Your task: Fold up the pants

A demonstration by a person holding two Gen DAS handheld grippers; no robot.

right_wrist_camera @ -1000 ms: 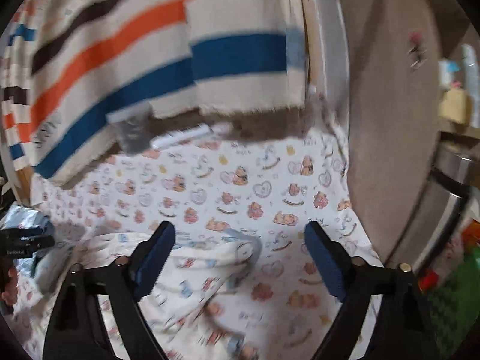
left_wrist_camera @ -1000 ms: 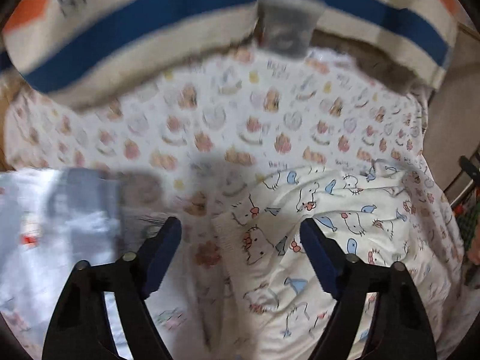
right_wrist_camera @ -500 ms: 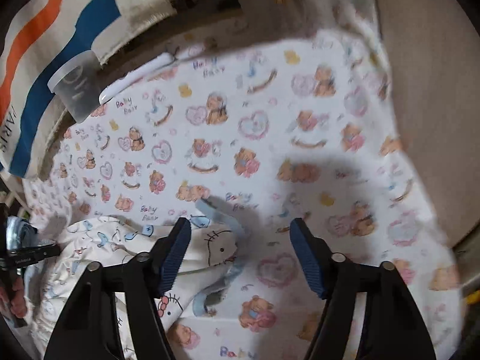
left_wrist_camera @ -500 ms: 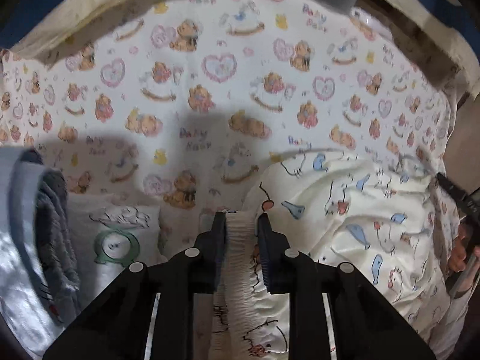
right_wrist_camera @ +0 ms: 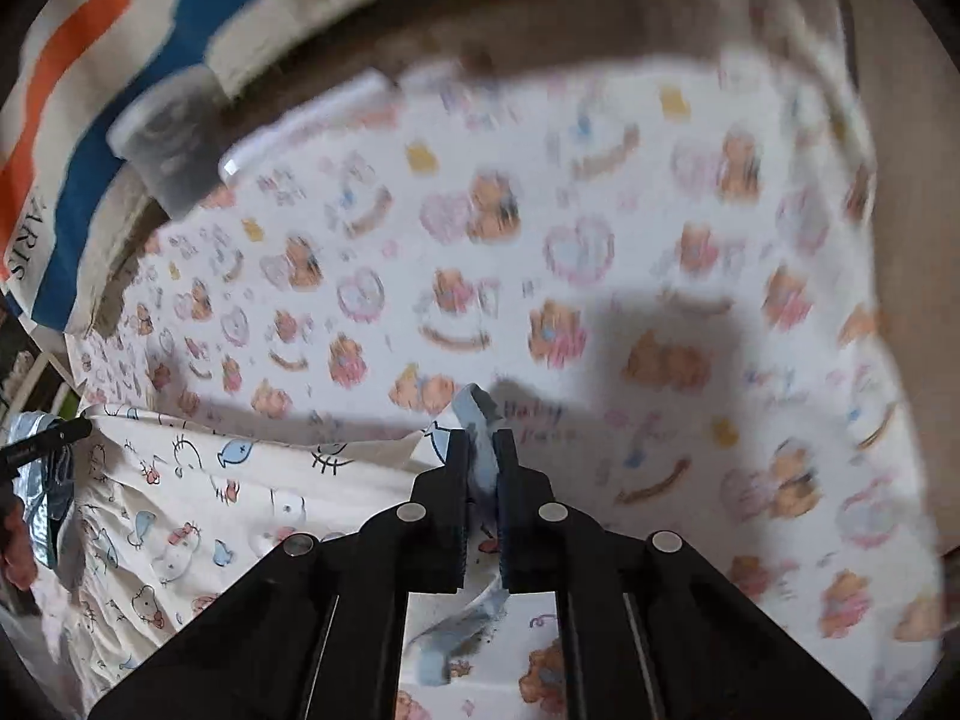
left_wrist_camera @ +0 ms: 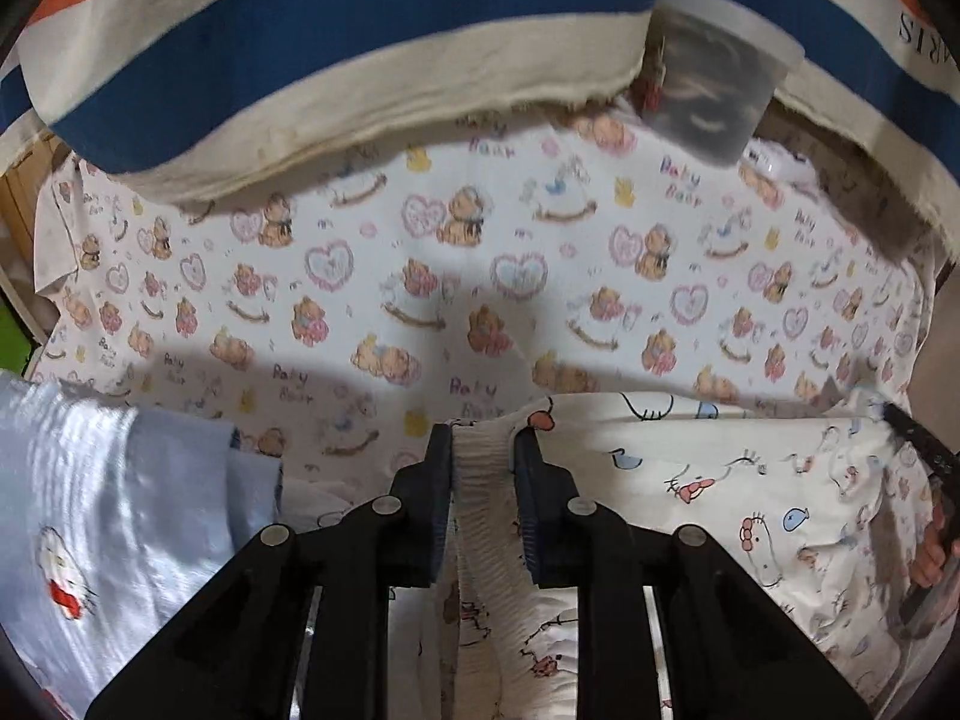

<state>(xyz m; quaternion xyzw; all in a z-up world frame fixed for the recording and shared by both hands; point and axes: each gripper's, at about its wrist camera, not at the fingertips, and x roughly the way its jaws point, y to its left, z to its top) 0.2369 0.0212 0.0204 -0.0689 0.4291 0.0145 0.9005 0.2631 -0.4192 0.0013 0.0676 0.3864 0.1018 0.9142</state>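
The pants (left_wrist_camera: pixel 738 480) are cream with cat and fish prints, stretched out over a bear-print sheet (left_wrist_camera: pixel 480 252). My left gripper (left_wrist_camera: pixel 482 441) is shut on their gathered elastic waistband (left_wrist_camera: pixel 483 480). In the right wrist view the pants (right_wrist_camera: pixel 198 498) spread to the left. My right gripper (right_wrist_camera: pixel 480 444) is shut on their light-blue leg cuff (right_wrist_camera: pixel 477 414). The right gripper's tip (left_wrist_camera: pixel 918 444) shows at the far right of the left wrist view.
A striped blanket (left_wrist_camera: pixel 336 60) lies along the far edge of the sheet, with a translucent plastic cup (left_wrist_camera: pixel 714 78) beside it. A pale blue garment (left_wrist_camera: pixel 90 510) lies at the left. A white stick-like object (right_wrist_camera: pixel 306 120) lies by the cup (right_wrist_camera: pixel 168 138).
My right gripper has closed on the blue cuff; it was open half a second ago. My left gripper closed on the waistband within the last second and still holds it, raised slightly.
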